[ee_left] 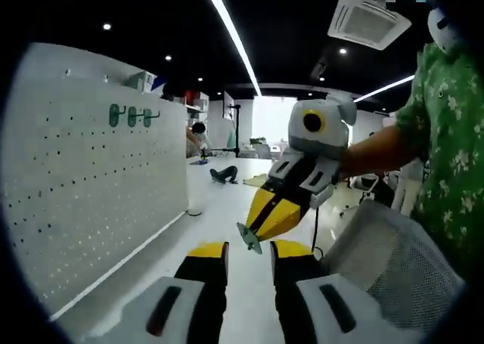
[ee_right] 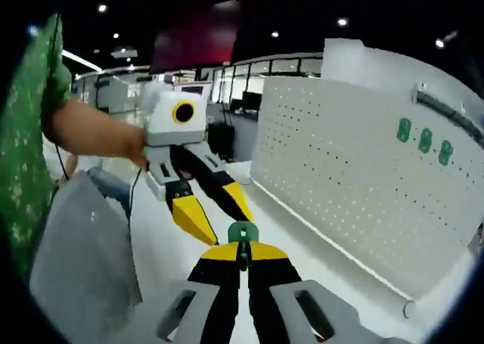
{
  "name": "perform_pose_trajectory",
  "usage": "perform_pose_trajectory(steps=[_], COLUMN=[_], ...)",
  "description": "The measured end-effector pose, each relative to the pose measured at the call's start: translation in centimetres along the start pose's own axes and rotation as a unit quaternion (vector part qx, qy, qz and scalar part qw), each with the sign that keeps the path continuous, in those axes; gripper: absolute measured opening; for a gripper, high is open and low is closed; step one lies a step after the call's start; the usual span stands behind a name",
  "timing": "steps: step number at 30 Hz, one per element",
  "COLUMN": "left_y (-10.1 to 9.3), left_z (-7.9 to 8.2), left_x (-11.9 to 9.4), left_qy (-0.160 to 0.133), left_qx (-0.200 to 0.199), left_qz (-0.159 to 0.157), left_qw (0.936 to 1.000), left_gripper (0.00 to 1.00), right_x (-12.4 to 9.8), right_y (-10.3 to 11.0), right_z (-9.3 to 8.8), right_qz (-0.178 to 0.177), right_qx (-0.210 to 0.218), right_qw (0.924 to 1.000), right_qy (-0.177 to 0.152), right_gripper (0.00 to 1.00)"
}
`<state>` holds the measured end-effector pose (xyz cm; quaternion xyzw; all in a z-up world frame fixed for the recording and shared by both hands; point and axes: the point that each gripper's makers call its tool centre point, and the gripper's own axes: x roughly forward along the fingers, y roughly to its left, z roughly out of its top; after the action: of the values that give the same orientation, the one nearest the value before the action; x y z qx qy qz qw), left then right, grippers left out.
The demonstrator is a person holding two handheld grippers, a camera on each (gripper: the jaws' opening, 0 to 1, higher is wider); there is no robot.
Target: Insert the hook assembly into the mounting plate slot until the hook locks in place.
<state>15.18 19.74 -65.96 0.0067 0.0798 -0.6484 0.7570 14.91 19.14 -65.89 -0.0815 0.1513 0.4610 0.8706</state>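
The hook [ee_right: 243,233] sits nearest of all, a small green piece pinched between the closed yellow tips of the right gripper [ee_right: 242,255], its rounded head standing clear above them. In the left gripper view the same piece shows as a pale green tab [ee_left: 249,237] poking from the tips of the right gripper [ee_left: 261,227], which comes in from the right on a person's arm in a green floral sleeve [ee_left: 446,125]. The left gripper [ee_left: 249,259] rides just below it, jaws parted with a clear gap and nothing between them.

Farther off stands the white pegboard [ee_right: 355,170], the mounting plate, upright on the white table [ee_left: 227,208], with three green hooks [ee_right: 425,140] already seated high on it. The held hook is well apart from the board's face.

The grip looks shallow, taken low on the hook, so it may twist or slip out when pressed against a slot. The approach is long and the holes are small and closely spaced; a tilted entry could jam or miss. The board stands free, and an unbraced push might tip it back. Whether the hook's locking tab faces the board, I cannot tell.
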Motion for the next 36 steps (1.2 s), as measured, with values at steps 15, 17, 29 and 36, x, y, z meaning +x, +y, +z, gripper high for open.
perform_pose_trajectory(steps=[15,17,29,36], left_y=[-3.1,-3.6,-4.7,-4.3], left_z=[3.5,3.7,5.1,5.5], left_x=[-1.1,-1.2,-1.5,-1.4], left_qy=[-0.081,-0.083,-0.108,-0.118], left_qx=[-0.033,-0.035,-0.059,-0.083], left_qz=[-0.086,-0.098,-0.122,-0.113], left_qw=[0.9924,0.9912,0.9848,0.983], left_gripper=[0.21,0.2,0.17,0.16], right_x=[-1.7,-1.8,-2.8,-2.9], right_y=[3.6,3.4,4.3,4.0], right_z=[4.1,4.2,5.6,6.2], right_qz=[0.149,0.145,0.177,0.151], right_qx=[0.128,0.13,0.147,0.106], right_qw=[0.9778,0.9778,0.9673,0.9764], right_qy=[-0.073,-0.079,-0.107,-0.112], right_gripper=[0.01,0.01,0.01,0.01])
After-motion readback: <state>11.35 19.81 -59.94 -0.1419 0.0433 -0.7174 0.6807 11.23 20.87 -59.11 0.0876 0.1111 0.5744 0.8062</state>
